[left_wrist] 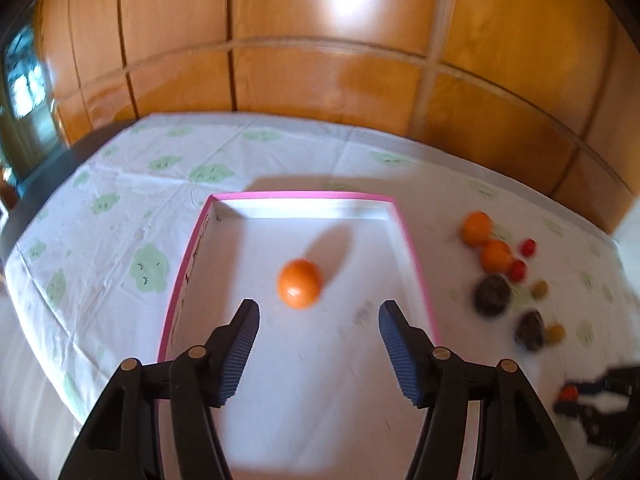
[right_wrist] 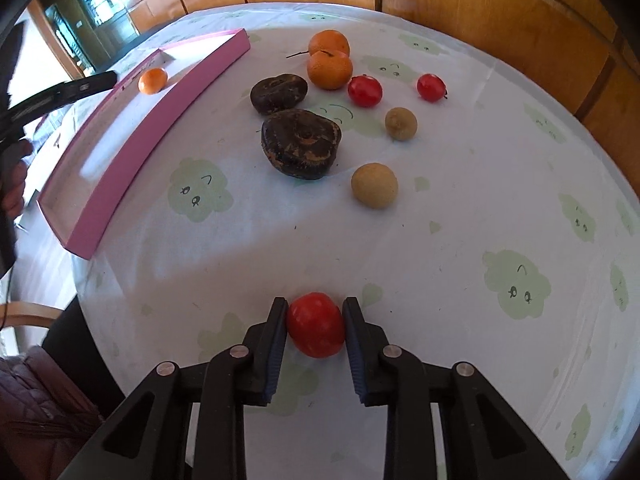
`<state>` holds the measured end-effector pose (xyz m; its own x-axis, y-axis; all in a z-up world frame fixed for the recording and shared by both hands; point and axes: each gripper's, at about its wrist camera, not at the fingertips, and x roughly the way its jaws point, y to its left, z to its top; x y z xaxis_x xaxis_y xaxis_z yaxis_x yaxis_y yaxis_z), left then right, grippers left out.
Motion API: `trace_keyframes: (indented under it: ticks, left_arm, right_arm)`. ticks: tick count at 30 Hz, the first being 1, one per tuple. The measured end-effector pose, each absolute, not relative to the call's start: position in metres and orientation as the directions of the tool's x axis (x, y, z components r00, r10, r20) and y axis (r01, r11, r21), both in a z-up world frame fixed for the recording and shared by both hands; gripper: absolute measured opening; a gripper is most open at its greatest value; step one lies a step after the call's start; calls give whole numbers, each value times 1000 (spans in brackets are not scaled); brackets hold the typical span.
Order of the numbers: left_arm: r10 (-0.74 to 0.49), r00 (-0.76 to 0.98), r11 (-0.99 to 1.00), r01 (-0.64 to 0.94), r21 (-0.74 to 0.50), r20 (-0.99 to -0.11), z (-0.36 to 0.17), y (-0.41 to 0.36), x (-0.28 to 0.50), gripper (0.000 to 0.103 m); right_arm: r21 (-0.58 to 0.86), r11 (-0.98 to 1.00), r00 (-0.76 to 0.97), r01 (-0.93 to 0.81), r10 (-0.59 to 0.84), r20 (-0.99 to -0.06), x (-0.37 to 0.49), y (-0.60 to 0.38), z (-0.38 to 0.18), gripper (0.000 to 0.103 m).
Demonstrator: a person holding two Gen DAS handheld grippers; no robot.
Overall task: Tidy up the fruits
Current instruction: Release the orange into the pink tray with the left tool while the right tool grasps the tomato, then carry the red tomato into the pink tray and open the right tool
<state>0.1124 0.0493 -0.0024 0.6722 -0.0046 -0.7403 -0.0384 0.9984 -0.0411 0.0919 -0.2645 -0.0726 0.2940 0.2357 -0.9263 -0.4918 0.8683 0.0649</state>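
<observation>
Well to the right of the shallow pink-rimmed cardboard tray (right_wrist: 132, 152), the right gripper (right_wrist: 315, 322) pinches a small, smooth red tomato (right_wrist: 316, 324) across its middle, probably soft and easily bruised, while the left gripper (left_wrist: 318, 312) hangs spread above the tray's lone orange tangerine (left_wrist: 299, 283).

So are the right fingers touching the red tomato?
Touching. The right wrist view shows the right gripper with both fingers pressed against the sides of the tomato, no gap visible.
</observation>
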Motion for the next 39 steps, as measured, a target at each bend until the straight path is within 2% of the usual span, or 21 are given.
trace_keyframes:
  ticks: [4, 11, 14, 16, 28, 39]
  left_arm:
    - [-9, 712, 1000, 13, -1, -702, 4, 28, 75, 63]
    - [-1, 700, 1000, -18, -19, -714, -4, 17, 33, 64]
    - [21, 721, 999, -45, -17, -693, 0, 17, 21, 73]
    - [25, 736, 999, -46, -14, -676, 5, 18, 16, 74]
    - [33, 785, 999, -46, -5, -619, 18, 27, 3, 75]
    - [40, 788, 998, -55, -6, -615, 12, 40, -2, 75]
  right_arm:
    - [-1, 869, 339, -495, 192, -921, 83, -250, -77, 28]
    - [-55, 894, 386, -445, 136, -912, 79, -239, -77, 27]
    - [-99, 900, 410, -424, 93, -907, 75, -231, -75, 27]
    - [-112, 909, 423, -401, 75, -903, 72, -229, -73, 26]
    - [87, 899, 464, -429, 302, -833, 96, -152, -16, 26]
    - [125, 853, 422, -507, 372, -827, 141, -59, -11, 26]
